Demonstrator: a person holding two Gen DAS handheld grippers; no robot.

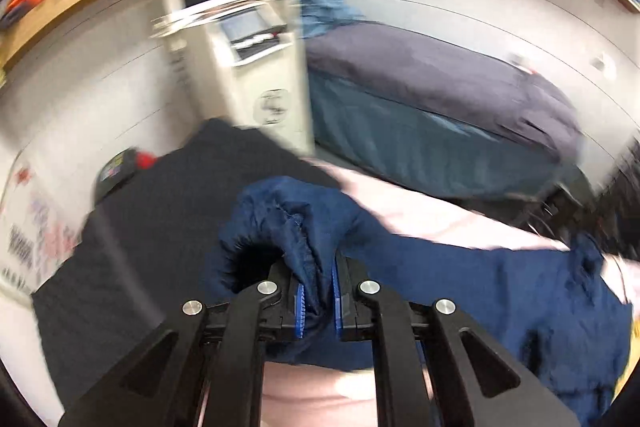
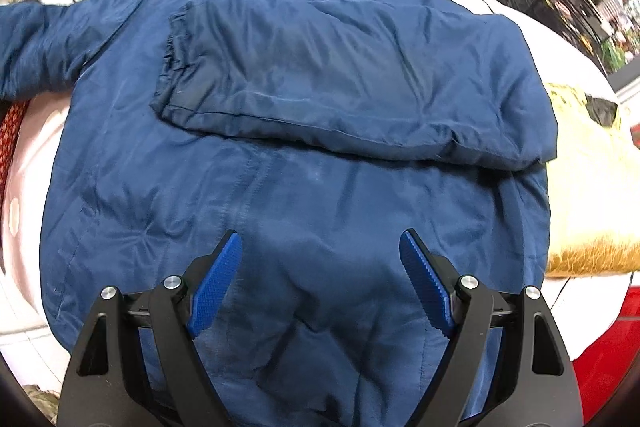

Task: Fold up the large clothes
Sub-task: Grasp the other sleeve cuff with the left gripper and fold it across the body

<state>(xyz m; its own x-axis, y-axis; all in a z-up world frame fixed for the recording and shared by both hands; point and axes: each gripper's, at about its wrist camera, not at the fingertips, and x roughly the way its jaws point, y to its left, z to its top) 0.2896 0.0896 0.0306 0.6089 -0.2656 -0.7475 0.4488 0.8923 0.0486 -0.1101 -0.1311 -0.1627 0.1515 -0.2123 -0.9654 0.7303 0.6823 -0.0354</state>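
The left gripper [image 1: 318, 301] clamps the cuff of a sleeve [image 1: 280, 227] on a navy jacket [image 2: 280, 187], which lies spread on a pale pink sheet [image 1: 420, 215]. The right gripper [image 2: 320, 283] hovers over the jacket's lower back, jaws wide apart and holding nothing; the other sleeve [image 2: 340, 83] lies folded across the back.

Black linkage arms, blue ribbed pads [image 2: 216, 287], silver screws.

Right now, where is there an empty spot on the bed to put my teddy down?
Pink sheet shows bare left of the blue jacket, below its outstretched sleeve held by the left gripper. The middle is crowded: jacket spread wide, one sleeve folded across, right gripper open above. A yellow blanket fills the right.
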